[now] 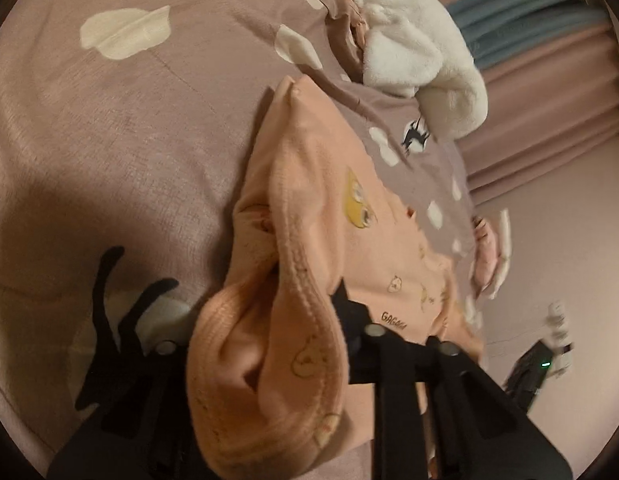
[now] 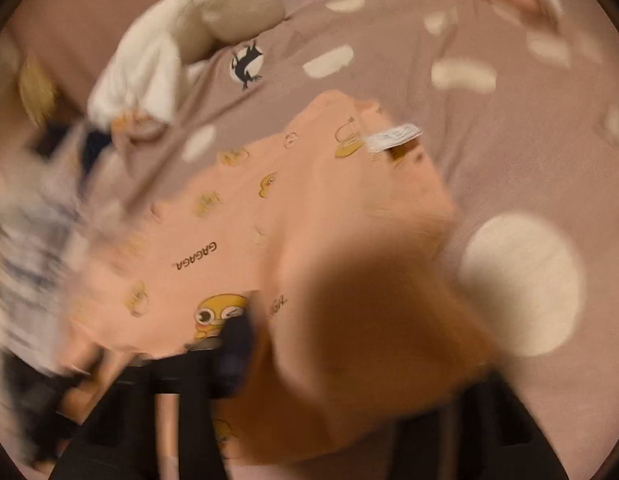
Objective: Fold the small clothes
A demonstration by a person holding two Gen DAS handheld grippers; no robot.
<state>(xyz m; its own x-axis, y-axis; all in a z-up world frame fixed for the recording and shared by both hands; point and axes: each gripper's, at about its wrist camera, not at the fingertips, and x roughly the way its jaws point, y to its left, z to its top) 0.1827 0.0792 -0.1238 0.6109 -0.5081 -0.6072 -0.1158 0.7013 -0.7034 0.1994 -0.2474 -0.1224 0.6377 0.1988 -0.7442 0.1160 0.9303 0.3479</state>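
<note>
Gripping the peach garment (image 1: 309, 208) with both claws, you have it lying across the mauve bedspread (image 1: 109, 140), which is printed with cream blobs. In your left wrist view the garment runs from about 12 o'clock of centre down to 6 o'clock, and its ribbed hem bunches up right at the lens. Your left gripper (image 1: 269, 320) stands narrow, its jaws pinched on that bunched hem; one dark fingertip (image 1: 343, 294) shows at the cloth's right edge, while the other finger is hidden behind the fold.

In your right wrist view, which is blurred, the same garment (image 2: 237, 220) fills the middle, printed with yellow ducks and the word GAGAGA. A white label (image 2: 393, 136) sticks out from its far edge at about 1 o'clock. Your right gripper (image 2: 329, 340) is closed down on a raised fold of the peach cloth, which swells toward the lens at 5 o'clock; one dark finger (image 2: 237, 340) presses against the fold's left side, and the other is covered by fabric.

A white fluffy blanket (image 1: 421, 40) sits at 1 o'clock in the left view, just beyond the garment and apart from it. A striped cloth (image 2: 25, 240) lies at 9 o'clock in the right view, too smeared to describe further.
</note>
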